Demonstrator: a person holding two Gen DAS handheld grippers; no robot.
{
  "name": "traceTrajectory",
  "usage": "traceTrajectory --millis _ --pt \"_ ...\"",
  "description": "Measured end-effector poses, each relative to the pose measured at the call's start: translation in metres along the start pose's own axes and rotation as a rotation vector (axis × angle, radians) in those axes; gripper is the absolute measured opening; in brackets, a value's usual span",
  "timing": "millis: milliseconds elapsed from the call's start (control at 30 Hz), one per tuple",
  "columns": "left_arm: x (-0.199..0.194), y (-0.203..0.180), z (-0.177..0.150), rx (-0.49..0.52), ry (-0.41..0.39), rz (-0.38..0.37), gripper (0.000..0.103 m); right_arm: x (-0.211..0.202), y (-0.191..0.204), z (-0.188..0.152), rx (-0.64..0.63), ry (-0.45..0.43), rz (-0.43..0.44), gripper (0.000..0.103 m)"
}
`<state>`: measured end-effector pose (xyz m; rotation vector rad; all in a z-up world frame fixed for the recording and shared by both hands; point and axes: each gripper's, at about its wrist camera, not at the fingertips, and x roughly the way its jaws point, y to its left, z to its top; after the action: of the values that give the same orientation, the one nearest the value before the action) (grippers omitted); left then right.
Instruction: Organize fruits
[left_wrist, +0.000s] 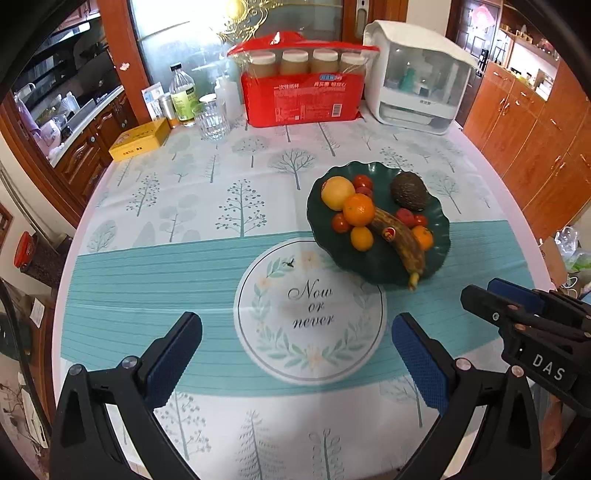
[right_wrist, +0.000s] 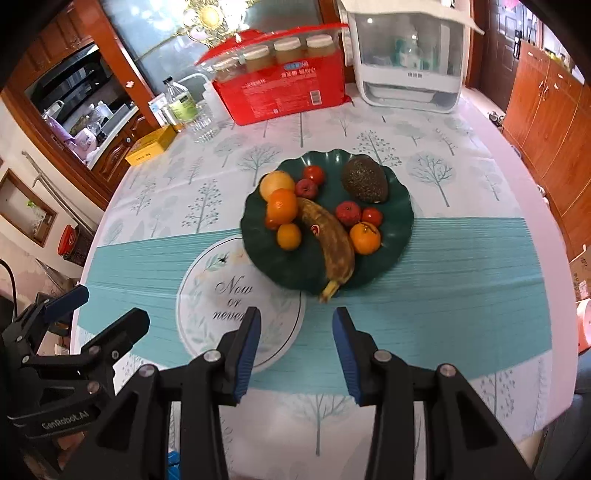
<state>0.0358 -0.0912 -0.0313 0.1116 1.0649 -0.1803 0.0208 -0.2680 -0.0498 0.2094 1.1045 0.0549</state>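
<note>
Your left tongs (left_wrist: 295, 343) and right tongs (right_wrist: 295, 341) both hang released and empty above the near desk (left_wrist: 147, 295); the fruits lie piled on the plate (right_wrist: 399, 206) beyond them

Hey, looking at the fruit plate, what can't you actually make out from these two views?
- Red pack label: print too small, both views.
- Cabinet contents: blurred behind its clear front.
- Small fruit behind the orange: mostly covered, right wrist view.
- Banana sticker: too small to read.
- Plate floor: hidden under fruit.
</note>
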Motion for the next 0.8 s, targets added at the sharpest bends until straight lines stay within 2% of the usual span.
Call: traceTrajectory --millis 133,467,800 --pt "-0.019 0.0 -0.015 0.011 -0.017 0.012 0.102 -0.021 0.011 -0.013 -0.005 -0.034 -0.001 0.041" --pt "-0.043 0.001 -0.037 -0.004 -0.069 0.048 0.102 -0.038 0.033 -0.04 -0.046 -0.054 -0.041 0.041" --pt "-0.041 0.008 -0.041 -0.049 -0.065 0.035 0.102 -0.038 0.038 -0.048 -0.052 -0.039 -0.044 0.041"
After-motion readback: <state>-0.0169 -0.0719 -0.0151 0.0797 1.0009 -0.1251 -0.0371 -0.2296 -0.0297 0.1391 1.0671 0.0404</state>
